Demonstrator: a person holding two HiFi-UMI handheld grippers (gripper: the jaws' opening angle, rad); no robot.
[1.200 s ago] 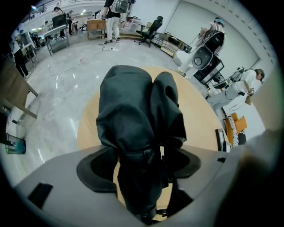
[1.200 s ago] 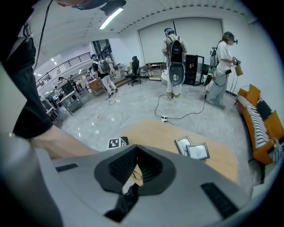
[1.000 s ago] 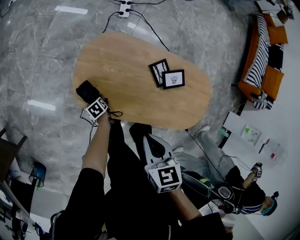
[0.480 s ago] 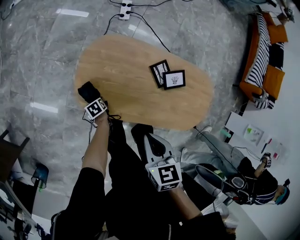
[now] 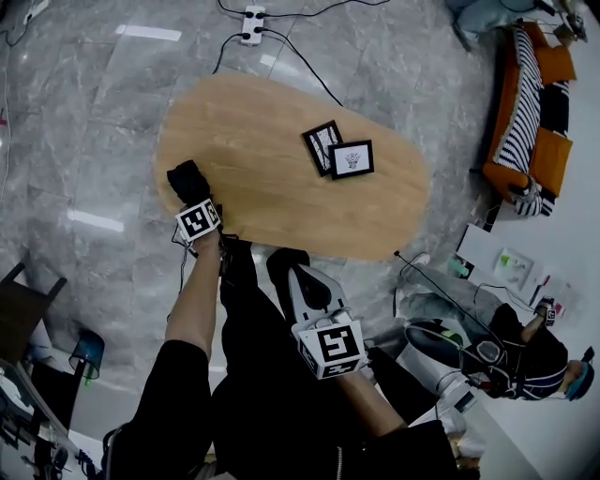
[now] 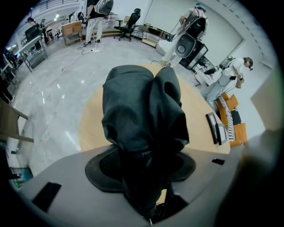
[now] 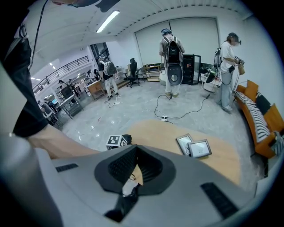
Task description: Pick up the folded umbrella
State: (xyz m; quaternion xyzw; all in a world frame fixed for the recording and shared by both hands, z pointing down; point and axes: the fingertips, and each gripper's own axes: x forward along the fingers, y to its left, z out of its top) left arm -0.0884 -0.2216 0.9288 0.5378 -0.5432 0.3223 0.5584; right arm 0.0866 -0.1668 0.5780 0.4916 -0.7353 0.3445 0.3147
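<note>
The folded umbrella [image 5: 187,178], black in its fabric sleeve, lies at the near left edge of the oval wooden table [image 5: 272,197]. My left gripper [image 5: 192,199] points steeply down onto it. In the left gripper view the umbrella [image 6: 142,111] fills the gap, and the left gripper [image 6: 144,162] has both dark pads against its sides. My right gripper [image 5: 294,274] hangs off the table's near edge, above my legs. In its own view the right gripper [image 7: 133,150] has its tips together and holds nothing.
Two framed pictures [image 5: 337,152] lie near the table's middle. A power strip [image 5: 251,19] with cables lies on the marble floor beyond. An orange sofa [image 5: 525,103] stands at the right. A person with gear [image 5: 506,361] crouches at the lower right.
The left gripper's jaws have closed in on the umbrella and the wrist has rolled a little. The right gripper has stayed put. The person at the lower right has shifted.
</note>
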